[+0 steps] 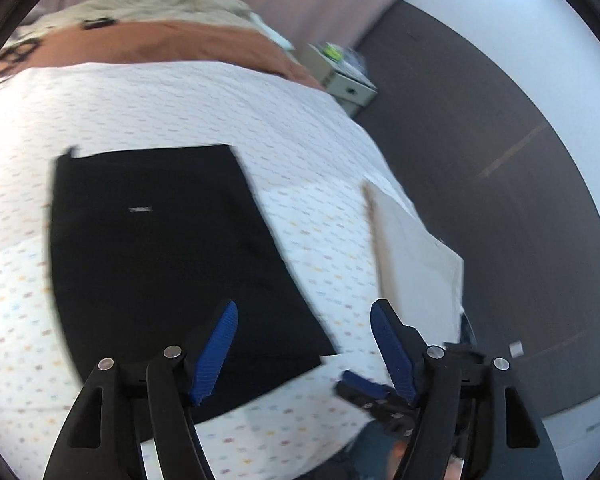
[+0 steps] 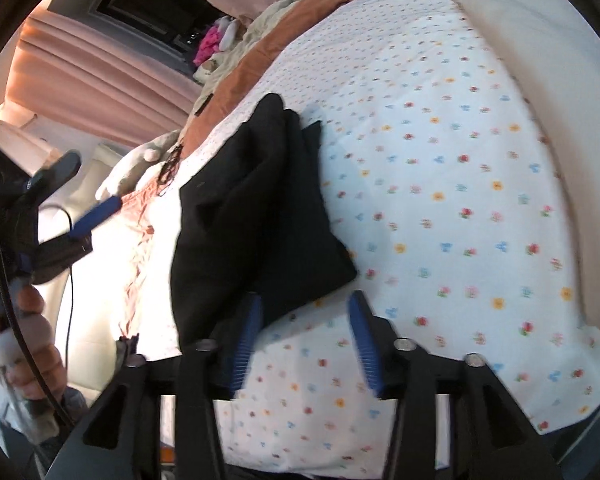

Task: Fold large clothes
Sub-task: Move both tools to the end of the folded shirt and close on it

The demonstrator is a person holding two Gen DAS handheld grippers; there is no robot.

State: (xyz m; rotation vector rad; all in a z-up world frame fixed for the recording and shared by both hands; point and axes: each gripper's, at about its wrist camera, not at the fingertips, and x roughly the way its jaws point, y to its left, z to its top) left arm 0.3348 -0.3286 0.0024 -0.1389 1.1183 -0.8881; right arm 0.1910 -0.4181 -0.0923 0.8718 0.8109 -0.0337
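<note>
Black garment (image 1: 172,248) folded flat; both grippers angled down, fingers apart.

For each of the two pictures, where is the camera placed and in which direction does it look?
Left wrist: sits on the left gripper, looks down along its open blue-padded fingers at the folded black garment on the flower-print white bedsheet; the right gripper shows at lower right.
Right wrist: sits on the right gripper, open, looks down at the black garment from its side; the left gripper and a hand show at left.
Both share the garment, bedsheet and cream pillow.
</note>
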